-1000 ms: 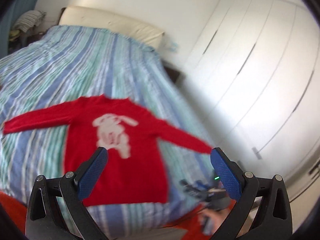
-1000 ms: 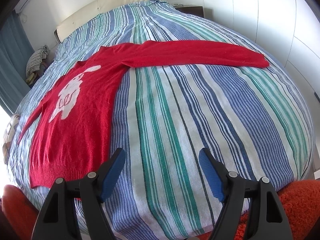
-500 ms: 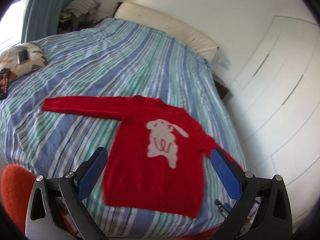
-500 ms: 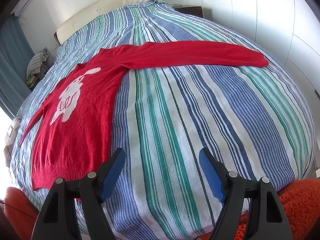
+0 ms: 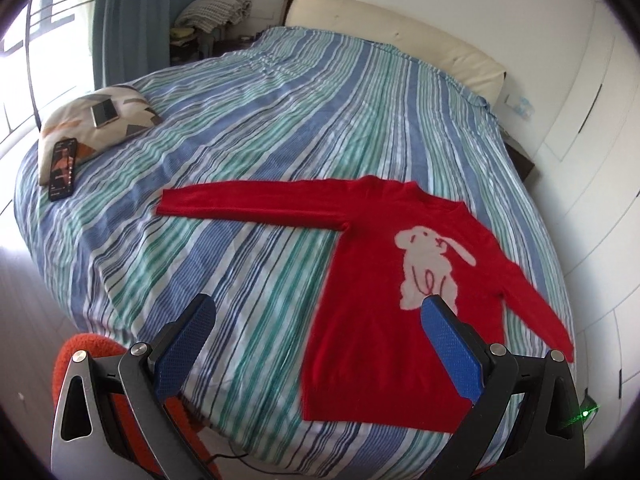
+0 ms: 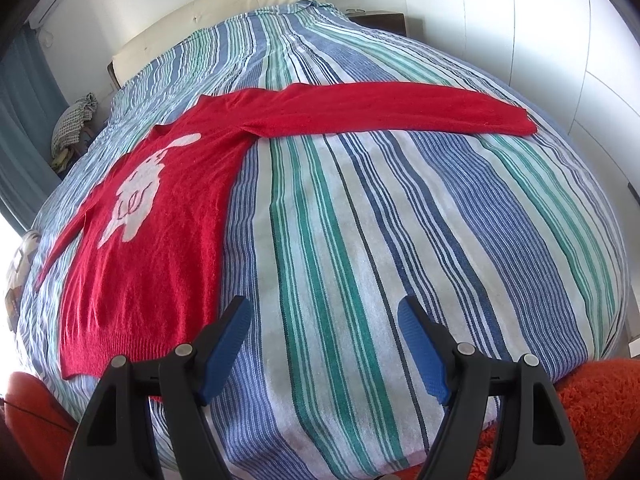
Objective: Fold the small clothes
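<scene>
A small red sweater (image 5: 372, 320) with a white rabbit on its chest lies flat, face up, on a striped bed (image 5: 280, 100), both sleeves spread out sideways. It also shows in the right wrist view (image 6: 160, 240), at the left, with one sleeve (image 6: 400, 114) stretched across the bed. My left gripper (image 5: 316, 308) is open and empty, held above the bed's foot edge, left of the sweater's hem. My right gripper (image 6: 324, 308) is open and empty, above bare bedspread right of the hem.
A patterned cushion (image 5: 96, 124) with two phones on it lies at the bed's left edge. An orange shaggy rug (image 6: 592, 408) lies on the floor at the bed's foot. White wardrobe doors (image 5: 592, 160) stand on the right. The cream headboard (image 5: 392, 32) is at the far end.
The left gripper's view has swung to the left, so the sweater now sits at the right and the cushion has come into view. The right gripper has edged slightly closer to the bed.
</scene>
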The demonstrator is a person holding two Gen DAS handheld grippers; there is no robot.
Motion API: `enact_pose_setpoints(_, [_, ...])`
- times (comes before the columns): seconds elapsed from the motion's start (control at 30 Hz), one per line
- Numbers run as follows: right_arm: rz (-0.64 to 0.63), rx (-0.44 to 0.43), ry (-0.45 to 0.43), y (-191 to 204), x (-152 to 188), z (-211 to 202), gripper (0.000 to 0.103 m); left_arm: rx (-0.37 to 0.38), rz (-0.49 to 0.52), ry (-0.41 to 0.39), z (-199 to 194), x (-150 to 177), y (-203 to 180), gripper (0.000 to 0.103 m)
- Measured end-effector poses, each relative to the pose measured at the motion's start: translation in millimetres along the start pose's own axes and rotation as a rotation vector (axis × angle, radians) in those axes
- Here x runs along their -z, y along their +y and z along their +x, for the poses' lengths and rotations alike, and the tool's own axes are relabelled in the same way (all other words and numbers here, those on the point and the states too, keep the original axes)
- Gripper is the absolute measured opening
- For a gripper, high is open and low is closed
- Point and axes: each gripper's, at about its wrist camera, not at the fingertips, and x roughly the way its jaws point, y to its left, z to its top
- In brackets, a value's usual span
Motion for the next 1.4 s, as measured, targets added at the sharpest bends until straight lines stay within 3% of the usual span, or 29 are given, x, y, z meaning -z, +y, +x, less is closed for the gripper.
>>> enact_pose_setpoints(1.4, [-0.005,0.001,0.002,-1.3,-0.1,-1.1,0.075,0.000,0.026,0.035,11.5,5.5,-0.4,0.103])
